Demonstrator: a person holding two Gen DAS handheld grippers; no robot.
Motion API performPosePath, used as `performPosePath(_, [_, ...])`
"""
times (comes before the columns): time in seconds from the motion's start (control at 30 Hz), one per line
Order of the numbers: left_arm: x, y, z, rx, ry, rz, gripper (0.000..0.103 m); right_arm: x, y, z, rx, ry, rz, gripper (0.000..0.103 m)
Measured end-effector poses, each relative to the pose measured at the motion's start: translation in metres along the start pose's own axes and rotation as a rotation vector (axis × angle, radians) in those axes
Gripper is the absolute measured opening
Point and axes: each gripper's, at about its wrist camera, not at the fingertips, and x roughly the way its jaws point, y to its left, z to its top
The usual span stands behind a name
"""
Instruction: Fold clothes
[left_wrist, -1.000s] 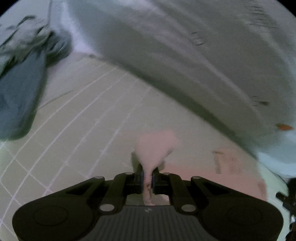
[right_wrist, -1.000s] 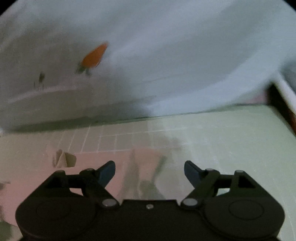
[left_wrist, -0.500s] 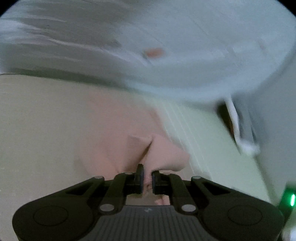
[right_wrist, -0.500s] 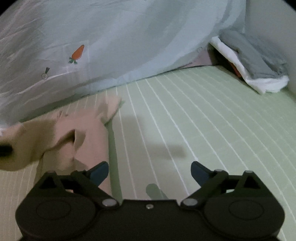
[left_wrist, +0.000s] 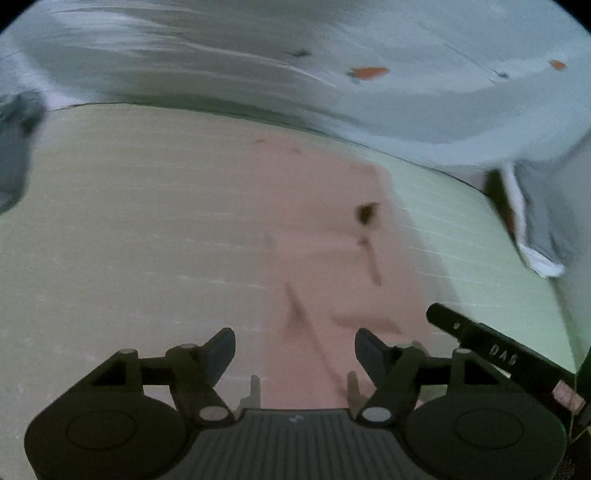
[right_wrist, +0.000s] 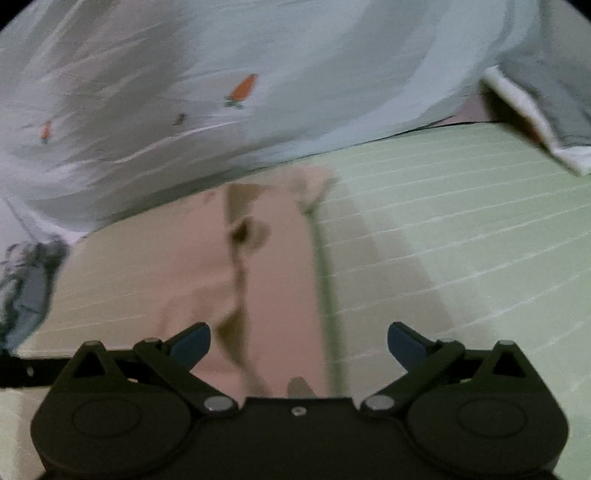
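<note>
The left gripper (left_wrist: 294, 349) and right gripper (right_wrist: 298, 341) both hover with jaws spread wide, gripping nothing.

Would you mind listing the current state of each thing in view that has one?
left gripper: open, empty, above the garment.
right gripper: open, empty.
pink garment: lying spread on the green sheet, free of both grippers.
carrot-print quilt: bunched behind the garment.
grey folded clothes: stacked, far right.

black tongs (left_wrist: 294, 347) with blue fingertips (right_wrist: 190, 341) and silver screws.
</note>
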Motion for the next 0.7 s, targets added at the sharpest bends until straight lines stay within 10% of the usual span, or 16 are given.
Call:
performPosePath(0.17, [-0.019,0.025,-0.009,-0.078,-0.014,0.077,0.074,0.019,0.030,-0.006,-0.069,0.116,0.058,0.102])
performPosePath(0.7, [-0.035,0.048,-0.016,-0.066,-0.012,0.081,0.074,0.017,0.044,-0.028,-0.082,0.207,0.067,0.027])
